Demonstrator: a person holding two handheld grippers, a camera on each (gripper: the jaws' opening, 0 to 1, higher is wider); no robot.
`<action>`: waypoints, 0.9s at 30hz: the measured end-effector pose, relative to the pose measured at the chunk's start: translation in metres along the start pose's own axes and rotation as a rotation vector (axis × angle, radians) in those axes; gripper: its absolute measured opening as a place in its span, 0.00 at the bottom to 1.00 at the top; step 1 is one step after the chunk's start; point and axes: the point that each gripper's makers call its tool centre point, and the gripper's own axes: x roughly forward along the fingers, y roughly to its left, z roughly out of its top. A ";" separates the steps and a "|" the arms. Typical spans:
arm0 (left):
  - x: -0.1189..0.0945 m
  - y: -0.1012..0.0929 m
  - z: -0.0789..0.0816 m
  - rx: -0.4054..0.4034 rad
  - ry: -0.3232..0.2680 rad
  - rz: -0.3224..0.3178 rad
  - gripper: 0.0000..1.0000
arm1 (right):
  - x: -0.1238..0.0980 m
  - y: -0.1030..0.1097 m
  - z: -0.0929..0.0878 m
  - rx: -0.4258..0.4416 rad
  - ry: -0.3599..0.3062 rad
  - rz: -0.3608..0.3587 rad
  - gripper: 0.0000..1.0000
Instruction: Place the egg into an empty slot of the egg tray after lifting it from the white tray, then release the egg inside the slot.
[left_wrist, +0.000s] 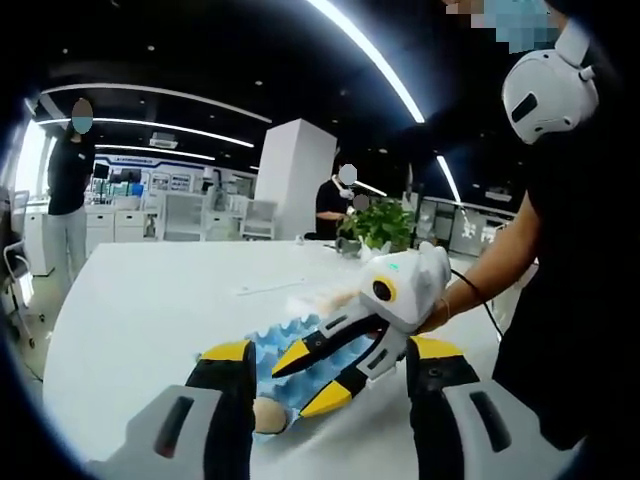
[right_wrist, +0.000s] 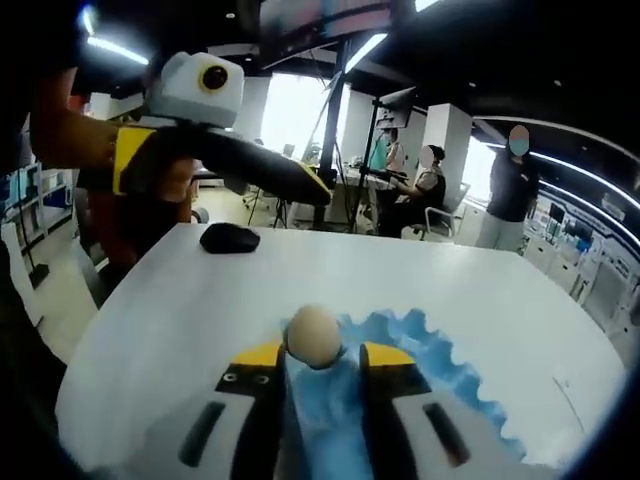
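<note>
A blue egg tray (right_wrist: 430, 360) with a scalloped rim lies on the white table (right_wrist: 200, 300). A tan egg (right_wrist: 313, 335) sits in it just past my right gripper (right_wrist: 323, 352), whose yellow-tipped jaws stand wider than the egg and are open. In the left gripper view the same egg (left_wrist: 268, 412) rests at the near end of the blue tray (left_wrist: 275, 340), just beyond the right gripper (left_wrist: 290, 392). My left gripper (left_wrist: 330, 350) is open, its jaws far apart and above the table. It also hangs high at the left in the right gripper view (right_wrist: 300, 185), held by a hand.
A black mouse (right_wrist: 229, 237) lies on the table's far side. A pale flat thing (left_wrist: 320, 295) sits beyond the blue tray, and a potted plant (left_wrist: 380, 222) stands behind it. The person holding the right gripper stands at the table's right edge (left_wrist: 560, 300). Other people stand further back.
</note>
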 end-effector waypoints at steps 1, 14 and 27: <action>0.000 0.000 0.000 0.001 0.000 0.000 0.61 | -0.002 -0.001 -0.002 0.004 0.010 -0.001 0.29; 0.001 0.001 0.001 0.003 -0.002 -0.001 0.61 | -0.031 -0.014 -0.011 0.025 0.008 -0.039 0.29; 0.006 -0.003 0.002 0.007 -0.002 -0.013 0.60 | -0.056 -0.023 -0.024 0.036 0.031 -0.089 0.29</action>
